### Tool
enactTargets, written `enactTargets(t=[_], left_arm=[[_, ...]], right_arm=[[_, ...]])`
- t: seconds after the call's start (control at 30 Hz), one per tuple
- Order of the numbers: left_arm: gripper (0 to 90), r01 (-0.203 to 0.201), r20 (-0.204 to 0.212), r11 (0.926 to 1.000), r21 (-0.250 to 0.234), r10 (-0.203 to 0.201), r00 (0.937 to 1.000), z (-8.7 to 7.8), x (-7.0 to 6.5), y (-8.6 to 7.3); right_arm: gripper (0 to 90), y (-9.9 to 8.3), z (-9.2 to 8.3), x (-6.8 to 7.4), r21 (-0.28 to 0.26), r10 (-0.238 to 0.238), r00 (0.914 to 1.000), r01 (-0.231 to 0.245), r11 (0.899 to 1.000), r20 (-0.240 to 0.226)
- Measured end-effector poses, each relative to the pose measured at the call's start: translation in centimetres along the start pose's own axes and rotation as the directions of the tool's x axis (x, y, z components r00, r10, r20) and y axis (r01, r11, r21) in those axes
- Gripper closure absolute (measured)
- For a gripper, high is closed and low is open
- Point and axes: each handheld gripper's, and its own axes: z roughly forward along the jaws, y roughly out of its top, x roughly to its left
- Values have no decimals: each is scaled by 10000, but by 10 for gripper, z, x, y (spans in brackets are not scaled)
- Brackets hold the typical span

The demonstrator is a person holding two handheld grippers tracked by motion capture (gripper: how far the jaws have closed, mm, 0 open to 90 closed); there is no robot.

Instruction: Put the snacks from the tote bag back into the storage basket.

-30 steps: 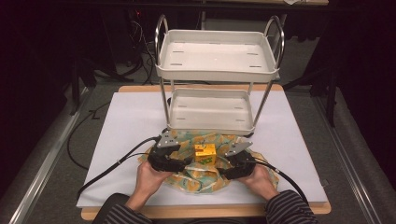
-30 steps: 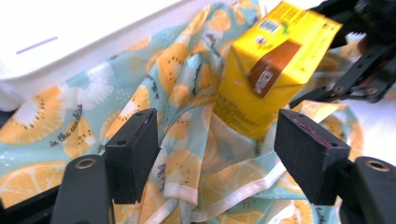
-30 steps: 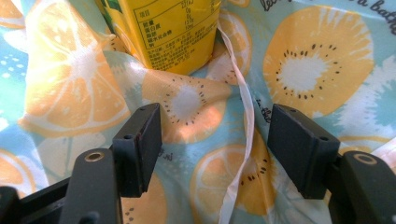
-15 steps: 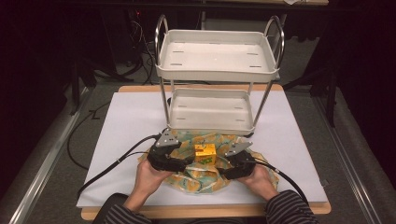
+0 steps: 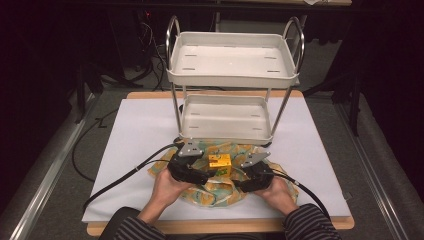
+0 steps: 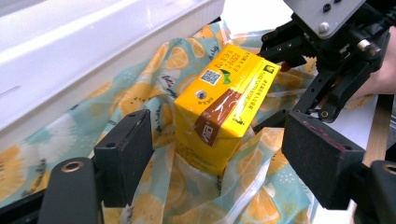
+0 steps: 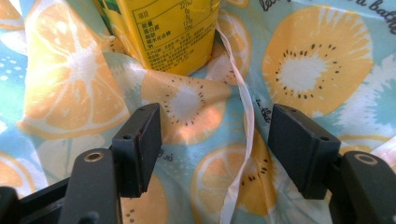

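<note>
A yellow drink carton [image 5: 219, 161] stands upright on a crumpled fruit-print cloth bag [image 5: 220, 189] in front of the cart. My left gripper [image 5: 194, 167] is at the carton's left and my right gripper [image 5: 251, 173] at its right, each held in a hand. In the left gripper view the carton [image 6: 224, 116] is between my left gripper's [image 6: 219, 156] pads, which stand clear of its sides; these jaws have just been opening. My right gripper [image 7: 219, 147] is open low over the cloth [image 7: 308, 70], with a white ribbon [image 7: 246, 116] between its pads and the carton [image 7: 168, 32] just beyond.
A white two-tier cart with metal posts stands behind the bag, its lower tray [image 5: 225, 117] close over the cloth's far edge and its upper tray [image 5: 232, 60] above. A white mat [image 5: 135, 140] covers the table. Cables [image 5: 125, 175] trail left and right.
</note>
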Motion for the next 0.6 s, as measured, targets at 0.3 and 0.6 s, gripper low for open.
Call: enactTargets(t=[0.3, 0.6], left_arm=[[255, -97, 62, 9997, 235, 95, 9999, 13, 2, 1], [258, -53, 102, 9996, 271, 51, 9999, 22, 5, 0]], right_arm=[[356, 0, 0, 0, -9, -14, 10000, 14, 10000, -1], [356, 0, 0, 0, -14, -15, 10000, 15, 10000, -5]])
